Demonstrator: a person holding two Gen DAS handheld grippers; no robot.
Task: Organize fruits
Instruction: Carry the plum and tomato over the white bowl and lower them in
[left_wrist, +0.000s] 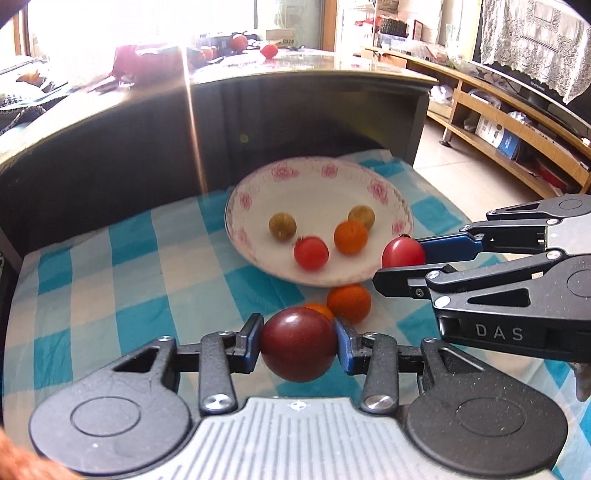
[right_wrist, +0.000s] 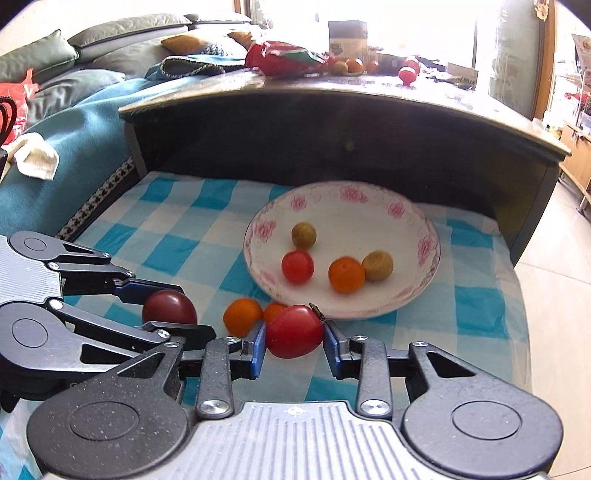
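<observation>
My left gripper (left_wrist: 298, 345) is shut on a dark red tomato (left_wrist: 298, 345), held above the checked cloth; it also shows in the right wrist view (right_wrist: 169, 307). My right gripper (right_wrist: 294, 332) is shut on a bright red tomato (right_wrist: 294, 332), just in front of the plate's near rim; it also shows in the left wrist view (left_wrist: 403, 253). The white floral plate (left_wrist: 321, 177) (right_wrist: 354, 195) holds a red tomato (left_wrist: 311, 252), an orange fruit (left_wrist: 351, 236) and two brownish-green fruits (left_wrist: 282, 226) (left_wrist: 362, 216). Two orange fruits (left_wrist: 349, 302) (right_wrist: 242, 316) lie on the cloth beside the plate.
The blue-and-white checked cloth (left_wrist: 110, 288) covers a low surface against a dark table's side panel (left_wrist: 147, 140). The tabletop above holds more fruit and a red bag (right_wrist: 284, 57). A sofa with a teal blanket (right_wrist: 55, 147) lies left, and wooden shelving (left_wrist: 517, 129) right.
</observation>
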